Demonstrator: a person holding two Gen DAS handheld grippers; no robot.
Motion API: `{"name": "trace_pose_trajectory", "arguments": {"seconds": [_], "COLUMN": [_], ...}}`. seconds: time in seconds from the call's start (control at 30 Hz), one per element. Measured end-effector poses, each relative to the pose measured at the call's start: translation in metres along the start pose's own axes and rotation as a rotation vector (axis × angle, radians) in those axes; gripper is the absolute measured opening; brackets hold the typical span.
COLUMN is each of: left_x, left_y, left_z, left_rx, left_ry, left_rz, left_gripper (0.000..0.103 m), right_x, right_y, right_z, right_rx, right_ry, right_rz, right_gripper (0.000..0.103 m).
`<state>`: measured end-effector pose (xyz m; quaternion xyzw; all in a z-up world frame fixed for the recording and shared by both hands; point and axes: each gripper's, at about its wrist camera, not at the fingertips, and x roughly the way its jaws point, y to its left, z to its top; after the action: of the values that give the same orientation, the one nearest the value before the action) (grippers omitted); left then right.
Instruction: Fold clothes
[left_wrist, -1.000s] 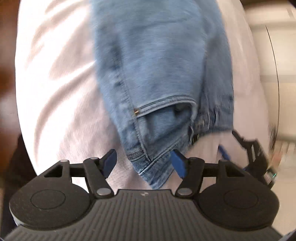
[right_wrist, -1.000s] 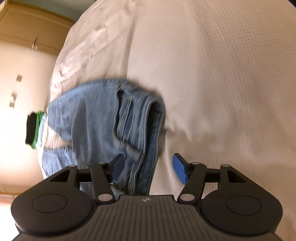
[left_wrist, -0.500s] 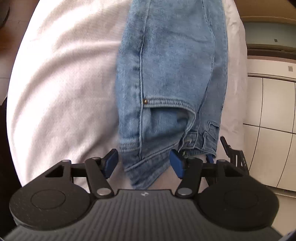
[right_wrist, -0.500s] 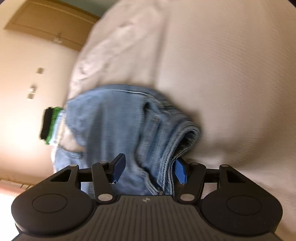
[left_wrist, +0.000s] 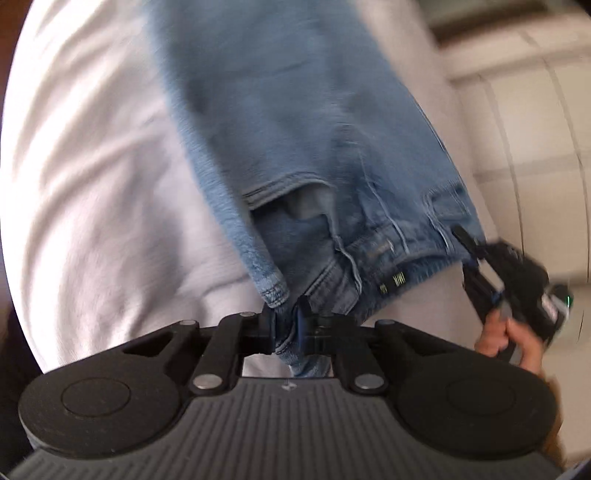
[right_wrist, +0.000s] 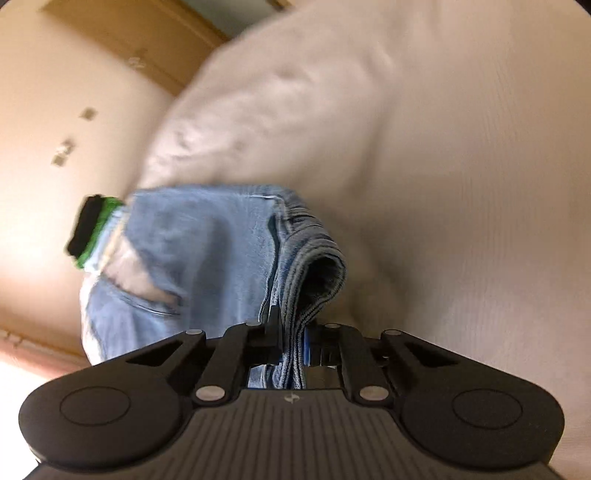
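1. Both tools have just clamped down on the jeans (left_wrist: 295, 147); a second ago their jaws stood wide on either side of the waistband, and now they are closing tight on denim.
2. The left gripper (left_wrist: 286, 325) pinches one waistband corner between its blue pads; the right gripper (right_wrist: 290, 338) bites a thick doubled fold at the far end of the waist.
3. The jeans lie lengthwise on a white bedspread (left_wrist: 92, 184), legs running away from the left wrist camera; the waist end now hangs lifted off the cloth, where earlier it lay flat.
4. With the garment held at two points, the likely next step is a carry of the waist towards the hems to halve the length; that is a judgement only.
5. In the left view the right-hand tool appears at the frame edge, a person's hand (left_wrist: 506, 336) wrapped round it; motion blur smears both views, the hems are cut off, and a green-and-black thing (right_wrist: 90, 229) at the bed's edge stays unidentifiable.
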<state>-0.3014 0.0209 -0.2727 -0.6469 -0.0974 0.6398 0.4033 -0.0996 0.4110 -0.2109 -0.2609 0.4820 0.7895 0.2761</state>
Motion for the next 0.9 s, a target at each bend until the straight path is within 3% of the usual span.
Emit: {"name": "trace_pose_trajectory", "arguments": {"seconds": [0.07, 0.17, 0.23, 0.3, 0.4, 0.43, 0.5, 0.6, 0.67, 0.77, 0.83, 0.9], "left_x": [-0.009, 0.003, 0.024, 0.061, 0.078, 0.075, 0.061, 0.038, 0.024, 0.021, 0.039, 0.058], "left_y": [-0.013, -0.02, -0.018, -0.005, 0.001, -0.005, -0.018, -0.037, -0.039, -0.034, -0.035, -0.032], "left_z": [-0.005, -0.032, -0.05, -0.064, -0.064, -0.063, -0.068, -0.071, -0.066, -0.049, -0.044, -0.044], "left_rx": [0.05, 0.124, 0.143, 0.114, 0.082, 0.113, 0.212, 0.349, 0.382, 0.442, 0.493, 0.536], "left_ry": [0.018, 0.104, 0.175, 0.27, 0.306, 0.312, 0.325, 0.333, 0.291, 0.221, 0.216, 0.249], "left_rz": [-0.022, -0.02, 0.03, 0.117, 0.148, 0.145, 0.137, 0.124, 0.101, 0.111, 0.159, 0.208], "left_gripper": [0.007, 0.008, 0.008, 0.012, 0.013, 0.014, 0.021, 0.023, 0.023, 0.025, 0.026, 0.026], "right_x": [-0.026, -0.048, -0.052, -0.037, -0.028, -0.032, -0.042, -0.061, -0.079, -0.079, -0.064, -0.049], "right_y": [-0.002, -0.026, -0.057, -0.102, -0.139, -0.134, -0.116, -0.086, -0.073, -0.051, -0.041, -0.035], "right_z": [0.005, 0.003, -0.006, -0.022, -0.036, -0.033, -0.027, -0.024, -0.026, -0.03, -0.041, -0.054], "right_rx": [0.001, 0.036, 0.08, 0.221, 0.336, 0.322, 0.239, 0.115, 0.067, -0.01, -0.1, -0.202], "right_ry": [-0.017, -0.007, 0.033, 0.107, 0.132, 0.119, 0.08, 0.005, -0.068, -0.085, -0.032, -0.025], "right_rz": [0.011, -0.038, -0.108, -0.162, -0.159, -0.172, -0.217, -0.35, -0.421, -0.362, -0.312, -0.31], "right_gripper": [0.008, 0.008, 0.008, 0.009, 0.029, 0.03, 0.046, 0.052, 0.052, 0.054, 0.052, 0.059]}}
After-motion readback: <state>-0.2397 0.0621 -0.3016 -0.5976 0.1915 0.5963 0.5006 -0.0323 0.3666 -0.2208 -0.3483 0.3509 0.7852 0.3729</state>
